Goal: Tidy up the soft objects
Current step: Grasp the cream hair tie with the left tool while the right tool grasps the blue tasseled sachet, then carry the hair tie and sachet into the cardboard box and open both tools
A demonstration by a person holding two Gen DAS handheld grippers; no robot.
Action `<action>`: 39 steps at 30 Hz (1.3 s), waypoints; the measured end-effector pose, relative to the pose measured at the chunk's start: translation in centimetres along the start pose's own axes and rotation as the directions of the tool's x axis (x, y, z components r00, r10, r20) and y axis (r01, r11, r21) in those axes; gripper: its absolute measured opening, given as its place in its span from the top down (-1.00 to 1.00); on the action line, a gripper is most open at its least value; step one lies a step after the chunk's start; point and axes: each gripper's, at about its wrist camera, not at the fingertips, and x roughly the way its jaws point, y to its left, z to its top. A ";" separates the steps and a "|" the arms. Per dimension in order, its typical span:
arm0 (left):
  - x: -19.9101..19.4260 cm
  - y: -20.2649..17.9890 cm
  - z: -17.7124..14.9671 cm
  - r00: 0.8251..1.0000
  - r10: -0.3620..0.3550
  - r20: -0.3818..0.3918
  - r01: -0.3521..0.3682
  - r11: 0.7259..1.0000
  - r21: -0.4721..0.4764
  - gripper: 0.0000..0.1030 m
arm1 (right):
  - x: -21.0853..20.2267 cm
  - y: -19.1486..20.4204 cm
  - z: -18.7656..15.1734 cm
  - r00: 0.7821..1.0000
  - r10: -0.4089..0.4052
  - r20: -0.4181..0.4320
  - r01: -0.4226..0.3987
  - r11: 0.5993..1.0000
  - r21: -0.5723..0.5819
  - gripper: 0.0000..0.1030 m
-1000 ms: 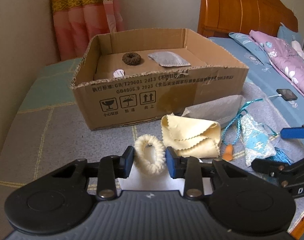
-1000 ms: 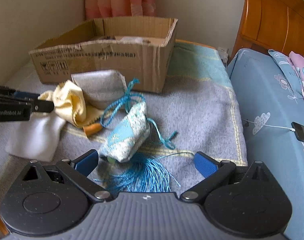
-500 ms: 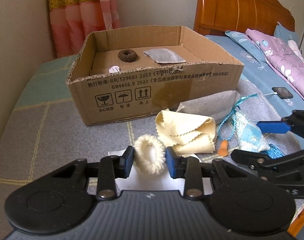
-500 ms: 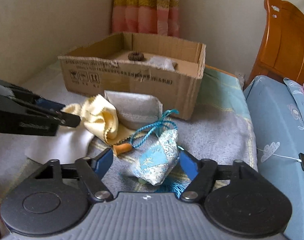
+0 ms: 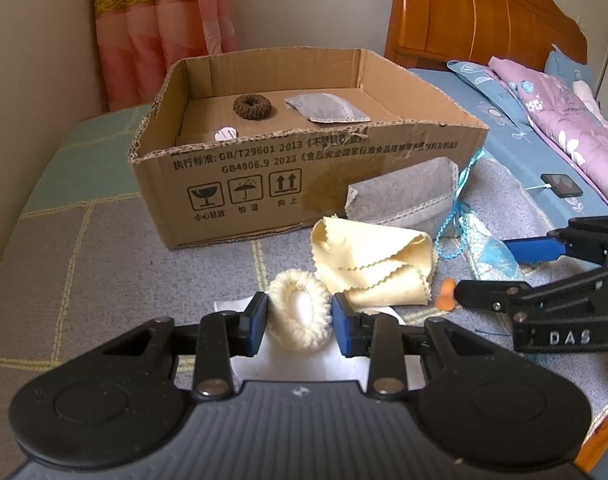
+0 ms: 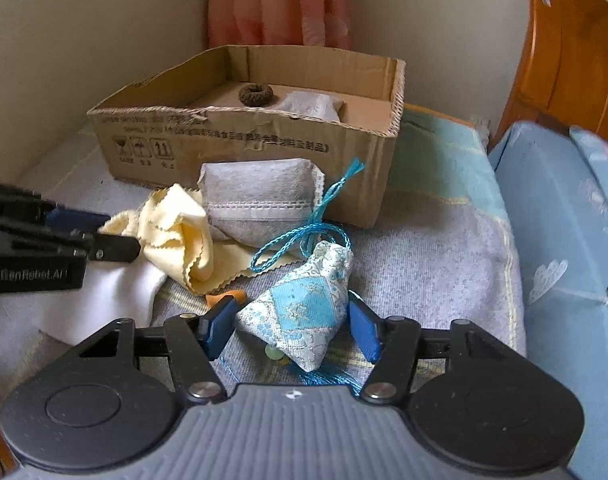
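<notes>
My left gripper (image 5: 299, 318) is shut on a cream fluffy scrunchie (image 5: 299, 320) and holds it above a white cloth (image 5: 304, 364). My right gripper (image 6: 291, 326) is shut on a blue and white brocade pouch (image 6: 304, 308) with a blue cord (image 6: 304, 232) and tassel. The cardboard box (image 5: 304, 168) stands behind, open at the top, with a brown scrunchie (image 5: 251, 107) and a grey pouch (image 5: 324, 108) inside. A yellow cloth (image 5: 372, 264) and a bigger grey pouch (image 5: 404, 196) lie in front of the box.
A small orange object (image 5: 444, 298) lies by the yellow cloth. A phone on a cable (image 5: 562, 185) lies on the blue bed at right. A wooden headboard (image 5: 484, 12) and a pink curtain (image 5: 159, 32) stand behind. The wall is close on the left.
My right gripper has closed around the brocade pouch and lifted it. My left gripper keeps its hold on the cream scrunchie and has risen, facing the box more.
</notes>
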 end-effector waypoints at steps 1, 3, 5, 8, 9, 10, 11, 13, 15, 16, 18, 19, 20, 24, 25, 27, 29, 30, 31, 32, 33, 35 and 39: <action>0.0 0.0 0.0 1.000 -0.001 0.000 0.001 1.000 0.001 0.36 | 0.1 -0.2 0.1 1.000 0.008 -0.006 -0.008 1.000 0.014 -0.35; 0.1 0.0 0.0 1.000 -0.001 0.000 0.001 1.000 -0.001 0.36 | 0.3 -0.4 0.3 1.000 0.019 -0.009 -0.018 0.999 0.036 -0.35; 0.1 0.0 0.0 1.000 -0.001 0.000 0.001 1.000 0.000 0.36 | 0.5 -0.5 0.4 1.000 0.022 -0.006 -0.022 0.999 0.046 -0.34; 0.1 0.0 0.0 1.000 -0.001 -0.001 0.001 1.000 0.001 0.36 | 0.4 -0.4 0.6 1.000 0.015 0.001 -0.015 0.999 0.042 -0.14; 0.1 0.0 0.0 1.000 -0.001 -0.001 0.001 1.000 0.003 0.36 | 0.4 -0.2 0.6 1.000 0.004 -0.001 -0.004 0.999 0.032 0.08; 0.1 0.0 0.0 1.000 0.000 -0.001 0.000 1.000 0.004 0.36 | 0.4 -0.2 0.6 1.000 -0.006 -0.008 0.006 1.000 0.025 0.26; 0.1 0.0 0.0 1.000 0.000 -0.001 0.000 1.000 0.003 0.36 | 0.4 -0.2 0.6 1.000 -0.016 -0.012 0.016 1.000 0.020 0.30; 0.1 0.0 0.0 1.000 0.002 -0.002 -0.002 1.000 0.006 0.36 | 0.3 -0.3 0.5 1.000 -0.018 -0.011 0.019 1.000 0.021 0.33; 0.0 0.0 0.0 1.000 0.002 -0.001 -0.002 1.000 0.011 0.36 | -0.1 -0.5 0.4 1.000 -0.017 -0.004 0.017 0.999 0.028 0.33; -0.2 -0.1 0.0 1.000 0.000 0.000 0.000 1.000 0.015 0.36 | -0.4 -0.5 0.4 1.000 -0.016 0.002 0.016 0.999 0.028 0.33; -0.5 -0.1 0.1 1.000 -0.002 0.000 0.002 1.000 0.023 0.36 | -1.0 -0.5 0.4 1.000 -0.017 0.012 0.017 1.000 0.021 0.33; -0.7 -0.1 0.1 1.000 -0.003 0.000 0.003 1.000 0.029 0.36 | -1.4 -0.4 0.4 1.000 -0.018 0.018 0.017 1.000 0.014 0.33; -0.9 -0.1 0.1 1.000 -0.003 0.000 0.003 0.999 0.033 0.36 | -1.7 -0.4 0.4 1.000 -0.017 0.023 0.017 1.000 0.007 0.33; -2.2 -0.5 0.3 1.000 -0.012 0.001 0.012 0.998 0.070 0.36 | -3.5 -0.2 0.6 0.998 -0.014 0.054 0.015 1.000 -0.021 0.33; -2.6 -0.6 0.4 1.000 -0.012 0.001 0.012 0.997 0.081 0.36 | -3.9 -0.1 0.8 0.998 -0.013 0.063 0.015 1.000 -0.028 0.33; -3.3 -0.9 0.6 1.000 -0.011 0.003 0.010 0.995 0.100 0.36 | -4.8 0.0 1.0 0.997 -0.009 0.077 0.013 0.999 -0.047 0.33; -4.0 -1.1 0.8 1.000 -0.019 0.007 0.018 0.993 0.114 0.36 | -5.4 0.3 1.2 0.996 -0.007 0.089 0.013 0.997 -0.071 0.33; -4.3 -1.1 0.9 1.000 -0.023 0.009 0.022 0.993 0.119 0.36 | -5.8 0.4 1.3 0.996 -0.004 0.092 0.012 0.996 -0.089 0.33; -4.7 -1.2 1.0 1.000 -0.027 0.012 0.025 0.992 0.123 0.36 | -6.0 0.6 1.4 0.995 -0.005 0.096 0.015 0.994 -0.104 0.33; -5.0 -1.3 1.0 0.999 -0.030 0.016 0.028 0.991 0.129 0.36 | -6.3 0.8 1.4 0.995 -0.006 0.099 0.017 0.993 -0.119 0.33; -5.3 -1.4 1.1 0.999 -0.032 0.020 0.029 0.991 0.134 0.36 | -6.5 0.9 1.6 0.995 -0.005 0.100 0.019 0.990 -0.137 0.33; -5.8 -1.4 1.2 0.999 -0.035 0.026 0.031 0.989 0.143 0.36 | -7.0 1.1 1.8 0.994 -0.004 0.108 0.021 0.988 -0.156 0.33; -6.6 -1.5 1.4 0.999 -0.032 0.040 0.026 0.987 0.156 0.36 | -8.1 1.3 2.8 0.991 -0.004 0.134 0.031 0.980 -0.197 0.33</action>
